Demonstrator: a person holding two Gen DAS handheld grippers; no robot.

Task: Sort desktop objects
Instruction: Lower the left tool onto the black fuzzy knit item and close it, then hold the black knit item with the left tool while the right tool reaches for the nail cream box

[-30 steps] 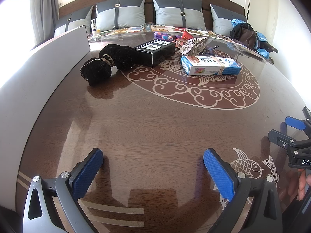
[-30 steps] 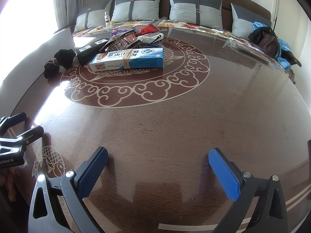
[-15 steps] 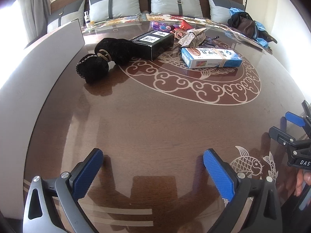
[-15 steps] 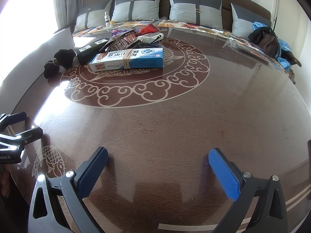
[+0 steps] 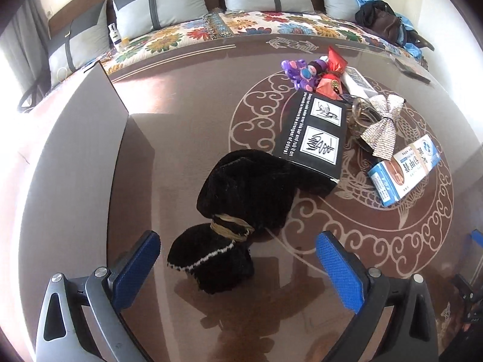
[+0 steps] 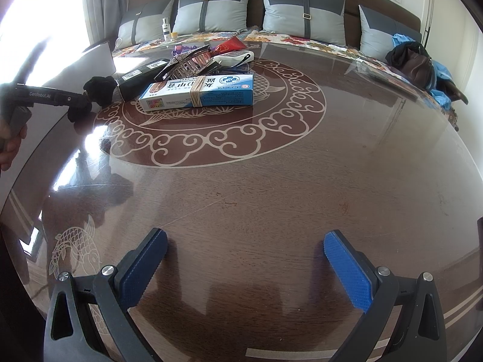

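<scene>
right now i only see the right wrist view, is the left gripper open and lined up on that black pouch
observer: Yes. The left gripper is open, and the tied end of the black pouch sits in line between its fingers, not gripped.
operator: anything on the pouch
observer: The black box overlaps its far end and seems to rest on it.

pouch (image 5: 241,199) left-front of printed box (image 5: 314,138) | carton (image 5: 404,169) right | bow (image 5: 382,126) between, behind
</scene>
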